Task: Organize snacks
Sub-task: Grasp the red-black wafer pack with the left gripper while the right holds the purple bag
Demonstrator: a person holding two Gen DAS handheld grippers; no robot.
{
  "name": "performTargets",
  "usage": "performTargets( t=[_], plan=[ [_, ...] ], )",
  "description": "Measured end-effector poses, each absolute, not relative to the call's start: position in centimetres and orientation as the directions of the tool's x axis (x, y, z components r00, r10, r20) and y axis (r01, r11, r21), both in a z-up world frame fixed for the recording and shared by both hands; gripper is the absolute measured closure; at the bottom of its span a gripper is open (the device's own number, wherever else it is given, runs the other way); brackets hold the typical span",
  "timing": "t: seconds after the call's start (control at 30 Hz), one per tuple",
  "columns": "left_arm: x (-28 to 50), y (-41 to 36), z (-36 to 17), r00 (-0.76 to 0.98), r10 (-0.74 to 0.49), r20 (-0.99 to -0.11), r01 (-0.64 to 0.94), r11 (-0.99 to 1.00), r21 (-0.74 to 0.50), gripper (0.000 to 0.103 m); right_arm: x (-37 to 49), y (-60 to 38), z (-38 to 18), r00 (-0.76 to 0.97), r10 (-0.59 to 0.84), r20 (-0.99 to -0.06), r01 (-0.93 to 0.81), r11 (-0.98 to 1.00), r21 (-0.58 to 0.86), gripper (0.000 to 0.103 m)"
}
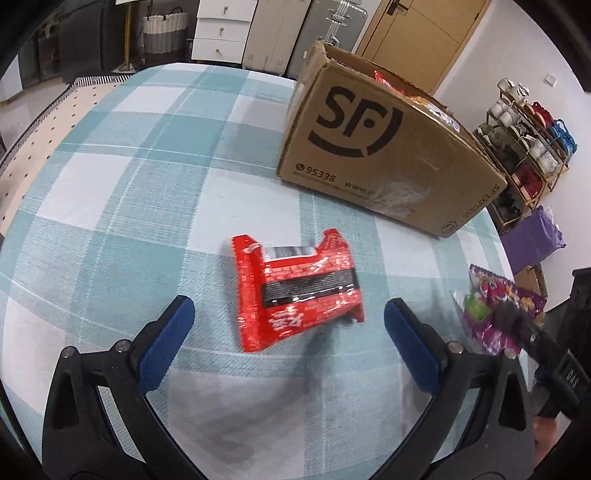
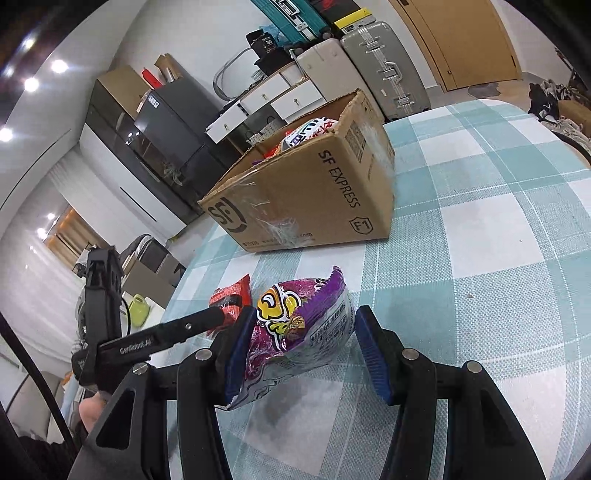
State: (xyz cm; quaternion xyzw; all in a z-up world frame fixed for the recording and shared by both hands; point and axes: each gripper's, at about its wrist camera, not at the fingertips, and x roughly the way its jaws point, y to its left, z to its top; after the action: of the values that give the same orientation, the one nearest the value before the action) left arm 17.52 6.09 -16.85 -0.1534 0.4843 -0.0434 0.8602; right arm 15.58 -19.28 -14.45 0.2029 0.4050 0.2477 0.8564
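A red snack packet (image 1: 295, 288) lies flat on the checked tablecloth. My left gripper (image 1: 288, 304) hovers over it, open, its blue pads (image 1: 166, 343) wide on either side and clear of the packet. My right gripper (image 2: 304, 317) is shut on a purple snack bag (image 2: 295, 325), held a little above the cloth with its shadow beneath. The left wrist view shows that purple bag (image 1: 495, 306) at the right, by the table edge. The open SF cardboard box (image 1: 369, 147) stands behind, several snack packs (image 2: 310, 133) showing above its rim. The red packet (image 2: 231, 299) sits left of the purple bag.
The round table's checked cloth (image 1: 129, 184) stretches left of the box (image 2: 314, 192). A shoe rack (image 1: 528, 147) and a purple bag (image 1: 532, 240) stand on the floor beyond the right edge. Suitcases (image 2: 384, 70) and white drawers (image 1: 221, 33) line the far wall.
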Motion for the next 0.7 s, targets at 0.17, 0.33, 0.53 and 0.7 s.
performTargets(
  t=[0.17,0.33,0.53,0.7],
  plan=[
    [18.5,5.4,-17.1,0.539,-0.201,-0.818,-0.088,0.952,-0.292,0.002,15.3,-19.5,-14.4,0.552,0.583,-0.596,-0.267,0.801,0.537,0.047],
    [19.2,4.7,-17.2,0.537,-0.180,-0.824,-0.089,0.959,-0.268,0.003,15.2,-20.0,-14.3,0.555,0.587,-0.590,-0.271,0.798,0.539,0.047],
    [19.7,4.0,-17.3,0.522,-0.125,-0.844,-0.103,0.973,-0.208,0.008,15.0,-20.2,-14.3,0.556,0.593,-0.582,-0.277,0.793,0.543,0.047],
    [19.7,4.6,-17.1,0.521,-0.119,-0.845,-0.108,0.973,-0.203,0.021,14.8,-20.1,-14.1,0.555,0.597,-0.580,-0.283,0.791,0.543,0.047]
  ],
)
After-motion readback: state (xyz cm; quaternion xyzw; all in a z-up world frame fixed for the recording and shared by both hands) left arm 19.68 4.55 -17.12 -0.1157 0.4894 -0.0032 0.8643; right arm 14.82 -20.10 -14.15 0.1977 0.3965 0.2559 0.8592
